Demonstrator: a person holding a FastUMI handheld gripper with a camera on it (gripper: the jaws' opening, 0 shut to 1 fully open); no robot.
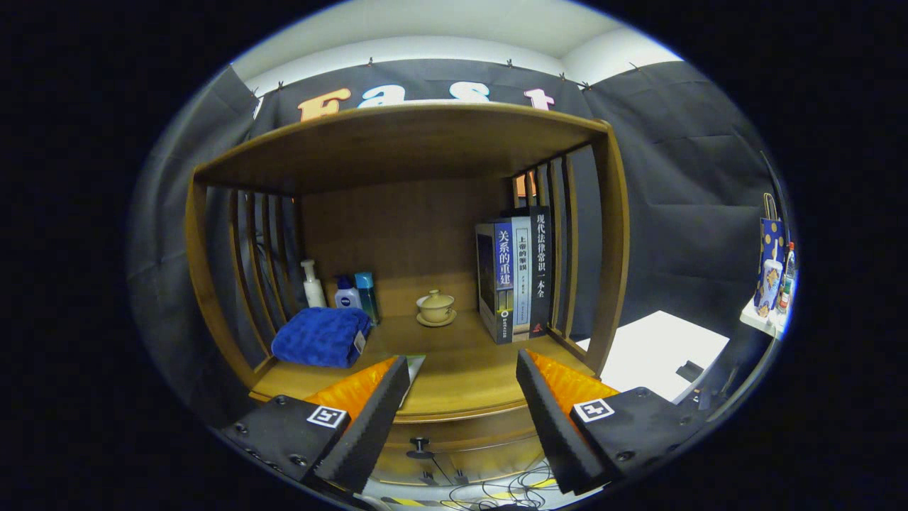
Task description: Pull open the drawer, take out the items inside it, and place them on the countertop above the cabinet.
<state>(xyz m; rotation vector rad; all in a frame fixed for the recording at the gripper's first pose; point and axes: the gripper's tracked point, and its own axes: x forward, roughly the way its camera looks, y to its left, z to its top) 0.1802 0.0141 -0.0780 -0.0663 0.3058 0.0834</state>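
Below countertop (454,383), drawer (454,434) w/ knob (420,447) partly hidden, gripper (461,387) empty, apart.

The gripper (461,387) is held level, its two fingers (369,419) reaching forward with a wide gap between them, jaws parted and gripping nothing. Each finger has a black ridged inner pad, an orange body behind it and a square marker on its black base
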